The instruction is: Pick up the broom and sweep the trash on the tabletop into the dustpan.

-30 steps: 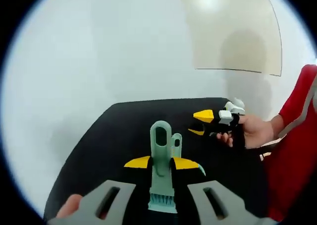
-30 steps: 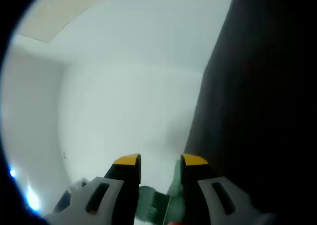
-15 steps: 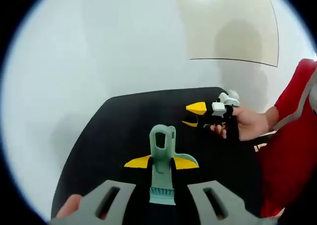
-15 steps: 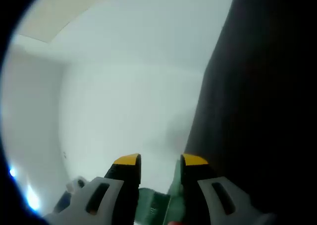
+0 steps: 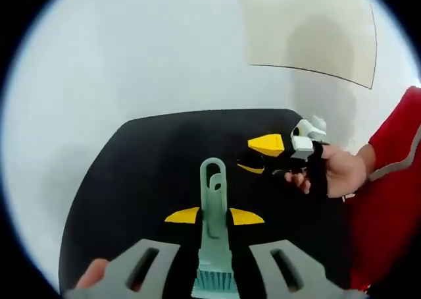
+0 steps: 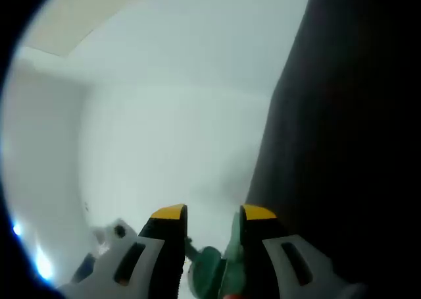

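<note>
Left claw: seen in the left gripper view with its two yellow-tipped jaws pressed against the sides of the broom's handle, so the broom is pinched between them.
Broom: a small pale-green hand broom, held upright in the view; its looped handle end points away from the camera over the tabletop, and its teal bristles lie at the bottom, between the grey jaw bases.
Tabletop: a black surface with rounded corners, seen below and beyond the broom, with white floor around it.
Right claw: seen from the side in the left gripper view, held in a person's hand over the right part of the tabletop; the upper yellow tip is set apart from the lower one.
Right claw, own view: the yellow tips stand a little apart; a green object sits between the jaw bases, but it cannot be told what it is or whether it is pinched.
Sleeve: red, at the right edge.
</note>
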The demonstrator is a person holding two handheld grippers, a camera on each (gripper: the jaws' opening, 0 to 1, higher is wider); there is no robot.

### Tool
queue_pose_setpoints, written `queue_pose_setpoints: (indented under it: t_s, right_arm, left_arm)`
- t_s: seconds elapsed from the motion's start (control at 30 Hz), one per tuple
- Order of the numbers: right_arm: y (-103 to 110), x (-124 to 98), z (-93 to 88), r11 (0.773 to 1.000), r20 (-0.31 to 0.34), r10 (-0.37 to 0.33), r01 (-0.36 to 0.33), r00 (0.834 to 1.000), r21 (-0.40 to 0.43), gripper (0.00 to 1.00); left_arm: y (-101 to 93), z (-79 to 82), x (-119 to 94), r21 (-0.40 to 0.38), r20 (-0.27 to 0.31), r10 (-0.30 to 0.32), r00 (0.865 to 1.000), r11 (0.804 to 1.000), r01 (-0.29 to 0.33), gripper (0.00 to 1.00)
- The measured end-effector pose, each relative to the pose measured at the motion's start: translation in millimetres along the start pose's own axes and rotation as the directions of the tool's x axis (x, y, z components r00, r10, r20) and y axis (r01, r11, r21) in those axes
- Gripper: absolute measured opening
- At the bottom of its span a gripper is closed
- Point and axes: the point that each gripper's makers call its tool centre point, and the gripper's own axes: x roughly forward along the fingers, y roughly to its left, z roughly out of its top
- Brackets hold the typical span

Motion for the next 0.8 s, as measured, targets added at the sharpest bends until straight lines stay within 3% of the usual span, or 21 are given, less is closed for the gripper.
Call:
queue_pose_setpoints:
  t_s: [0.17, 0.4, 0.8]
  right_arm:
    - [5, -6, 16.2, 0.999, 0.087, 0.030, -0.031, 0.996, 0.008, 0.33]
    - [6, -5, 14.3, 0.999, 0.080, 0.042, -0.042, 0.996, 0.004, 0.33]
    - [9, -6, 10.5, 0.999, 0.069, 0.047, -0.048, 0.996, 0.001, 0.33]
  left_arm:
    - [-1.4, -4.6, 20, 0.012, -0.030, -0.017, 0.999, 1.000, 0.017, 0.13]
    - [5.7, -17.8, 34, 0.034, -0.086, 0.007, 0.996, 0.999, -0.004, 0.13]
    - [7.1, -21.0, 36, -0.015, -0.034, -0.022, 0.999, 1.000, 0.021, 0.14]
